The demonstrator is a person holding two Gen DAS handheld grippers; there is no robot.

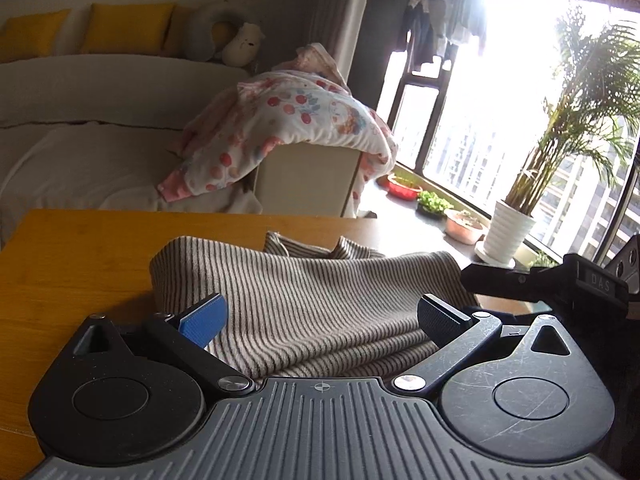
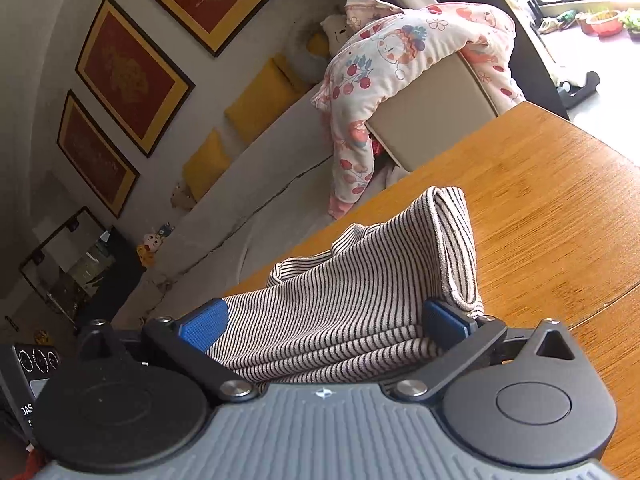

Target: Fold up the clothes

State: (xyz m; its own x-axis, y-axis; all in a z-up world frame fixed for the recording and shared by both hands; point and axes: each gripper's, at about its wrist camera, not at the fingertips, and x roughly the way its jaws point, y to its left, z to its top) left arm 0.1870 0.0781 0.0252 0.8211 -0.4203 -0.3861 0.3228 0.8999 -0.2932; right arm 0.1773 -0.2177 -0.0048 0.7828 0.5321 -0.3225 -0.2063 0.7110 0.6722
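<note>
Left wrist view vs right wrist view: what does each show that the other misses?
Left wrist only: the potted palm by the bright window, clothes hanging above it, and the right tongs entering from the right side.

Right wrist only: three red framed pictures on the wall and a small doll on a dark cabinet.

Both: the striped garment lying folded on the wooden table between open jaws, the cherry-print blanket draped over the sofa arm, yellow cushions, and the red bowl on the sill.

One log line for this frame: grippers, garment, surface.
left gripper: open, straddling striped garment | right gripper: open, straddling it | garment: folded in layers on wooden table
</note>
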